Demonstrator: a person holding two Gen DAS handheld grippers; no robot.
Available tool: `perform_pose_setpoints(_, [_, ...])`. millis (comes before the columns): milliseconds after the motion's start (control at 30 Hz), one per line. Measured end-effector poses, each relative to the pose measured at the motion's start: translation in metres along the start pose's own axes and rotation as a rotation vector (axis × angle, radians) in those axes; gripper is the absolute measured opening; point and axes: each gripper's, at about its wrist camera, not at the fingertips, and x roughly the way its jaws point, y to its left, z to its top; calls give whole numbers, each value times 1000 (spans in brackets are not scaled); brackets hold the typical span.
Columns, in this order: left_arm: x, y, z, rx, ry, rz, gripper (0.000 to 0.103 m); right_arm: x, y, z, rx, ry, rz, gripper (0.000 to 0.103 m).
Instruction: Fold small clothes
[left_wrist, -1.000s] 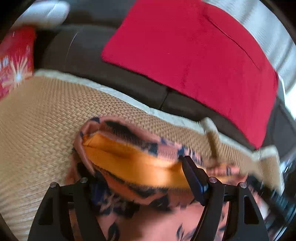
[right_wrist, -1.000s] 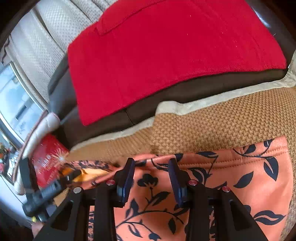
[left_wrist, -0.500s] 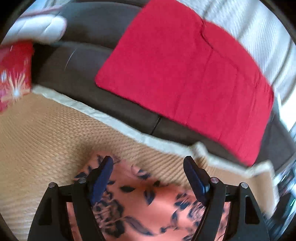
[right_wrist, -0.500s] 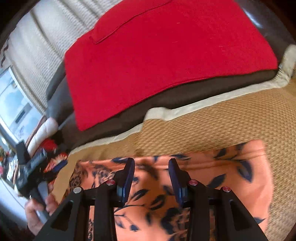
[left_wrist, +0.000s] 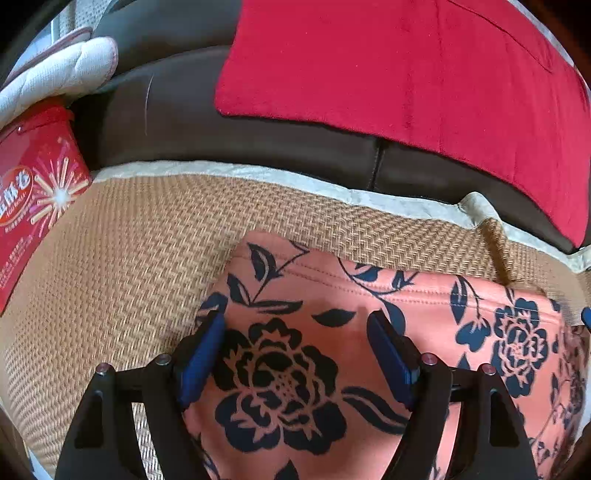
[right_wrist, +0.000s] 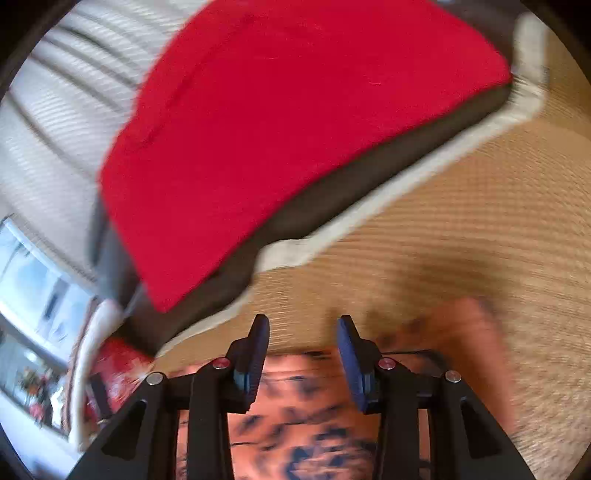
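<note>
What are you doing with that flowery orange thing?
A person with tongs in each hand is folding a small orange garment with dark flowers. It lies flat on a woven mat beside a dark sofa with a red cushion. The left tongs are open above the cloth, gripping nothing. The right tongs are open too, near its edge, in a blurry view.

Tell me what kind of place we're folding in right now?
Most likely a home living room, working on a sofa. The floral garment lies on a woven seat mat over dark brown leather cushions, with a red cloth draped on the backrest and a red gift box at the side.
</note>
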Motion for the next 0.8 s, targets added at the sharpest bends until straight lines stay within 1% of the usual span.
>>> perform_pose_setpoints(33, [-3, 0, 0, -8, 2, -8, 79, 4, 16, -3, -45, 16, 31, 42])
perform_pose_setpoints(67, [-8, 3, -1, -19, -1, -16, 79, 8, 29, -8, -82, 34, 40, 42])
perform_pose_setpoints(133, [-20, 8, -6, -20, -15, -7, 79, 22, 58, -21, -179, 86, 43, 42])
perform_pose_setpoints(200, [-31, 12, -13, -7, -36, 15, 79, 36, 75, -33, -235, 133, 34, 42])
perform_pose_setpoints(267, [-44, 17, -23, 6, -53, 36, 80, 54, 81, -47, -263, 193, -10, 42])
perform_pose_setpoints(300, [-47, 22, -25, 6, -51, 42, 80, 65, 79, -53, -261, 238, -49, 42])
perform_pose_setpoints(333, [-52, 24, -30, 2, -41, 45, 80, 75, 76, -58, -246, 263, -70, 43])
perform_pose_setpoints(367, [-54, 25, -34, -4, -31, 39, 80, 73, 75, -57, -233, 261, -72, 43])
perform_pose_setpoints(400, [-58, 27, -38, -16, -24, 27, 80, 69, 76, -56, -223, 249, -69, 43])
perform_pose_setpoints(433, [-53, 30, -39, -26, -25, 18, 80, 60, 80, -55, -218, 227, -70, 45])
perform_pose_setpoints(467, [-60, 31, -43, -40, -35, 5, 80, 54, 83, -53, -228, 208, -63, 52])
perform_pose_setpoints(533, [-75, 30, -53, -50, -75, -15, 80, 28, 92, -59, -275, 163, -49, 56])
perform_pose_setpoints(567, [-88, 32, -57, -45, -98, -25, 80, 18, 96, -61, -293, 150, -53, 56])
perform_pose_setpoints(600, [-100, 29, -64, -27, -130, -37, 82, 6, 97, -63, -314, 139, -59, 56])
perform_pose_setpoints(633, [-106, 26, -69, -12, -147, -39, 85, -6, 100, -68, -331, 132, -62, 56])
perform_pose_setpoints(733, [-128, 15, -100, 64, -207, -14, 97, -39, 99, -77, -366, 127, -118, 61])
perform_pose_setpoints(800, [-131, 10, -114, 92, -207, 3, 99, -60, 91, -89, -399, 133, -159, 65])
